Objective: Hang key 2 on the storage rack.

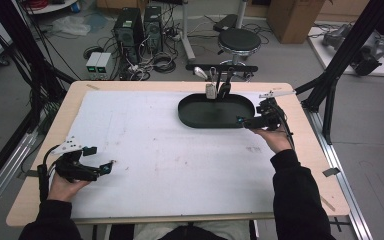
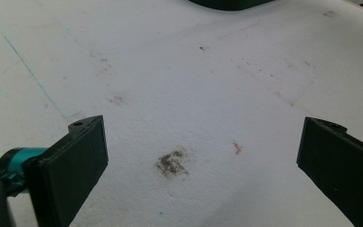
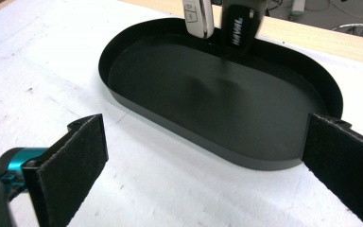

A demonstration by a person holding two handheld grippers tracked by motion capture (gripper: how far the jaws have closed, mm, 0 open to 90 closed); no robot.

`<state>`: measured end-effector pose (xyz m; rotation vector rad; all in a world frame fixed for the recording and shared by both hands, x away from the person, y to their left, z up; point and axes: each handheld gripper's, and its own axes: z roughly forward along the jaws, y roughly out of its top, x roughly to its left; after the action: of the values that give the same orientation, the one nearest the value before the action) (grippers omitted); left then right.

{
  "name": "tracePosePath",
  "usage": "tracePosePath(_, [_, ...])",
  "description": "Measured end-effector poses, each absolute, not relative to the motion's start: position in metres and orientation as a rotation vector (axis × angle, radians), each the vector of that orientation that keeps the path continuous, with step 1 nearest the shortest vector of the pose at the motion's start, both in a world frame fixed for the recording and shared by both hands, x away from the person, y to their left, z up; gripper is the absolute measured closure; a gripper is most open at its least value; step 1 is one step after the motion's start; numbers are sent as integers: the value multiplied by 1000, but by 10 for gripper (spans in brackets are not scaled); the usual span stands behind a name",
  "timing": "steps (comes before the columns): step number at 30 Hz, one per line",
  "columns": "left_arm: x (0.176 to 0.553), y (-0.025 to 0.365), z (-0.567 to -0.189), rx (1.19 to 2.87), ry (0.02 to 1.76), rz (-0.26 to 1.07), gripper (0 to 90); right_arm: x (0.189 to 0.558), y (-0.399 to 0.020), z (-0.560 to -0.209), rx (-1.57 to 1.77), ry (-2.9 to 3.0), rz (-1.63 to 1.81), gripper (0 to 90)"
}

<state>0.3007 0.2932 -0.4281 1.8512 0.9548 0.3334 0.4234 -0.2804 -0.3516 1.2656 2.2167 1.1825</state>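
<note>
A black oval tray [image 1: 189, 116] lies at the far middle-right of the white mat, and the right gripper view shows its rim [image 3: 179, 133] close ahead. Two key fobs hang over its far edge: a white one [image 1: 210, 90] [image 3: 197, 18] and a black one [image 1: 224, 89] [image 3: 238, 23] marked with white letters. My right gripper [image 1: 245, 121] [image 3: 203, 165] is open at the tray's near right end, nothing between its jaws. My left gripper [image 1: 101, 160] [image 2: 201, 165] is open low over the mat at the near left, over a dark smudge [image 2: 172, 162].
The white mat [image 1: 155, 150] covers most of a wooden table [image 1: 307, 150]. Black frame posts [image 1: 330, 75] stand at both sides. Beyond the far edge are a round stool [image 1: 238, 41], computer towers [image 1: 128, 27] and tangled cables on the floor.
</note>
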Motion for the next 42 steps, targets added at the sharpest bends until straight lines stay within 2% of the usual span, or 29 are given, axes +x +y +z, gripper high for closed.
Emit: tracePosePath(42, [301, 290, -430, 1883, 961, 324, 31, 348, -327, -411, 1299, 2180, 1224, 8])
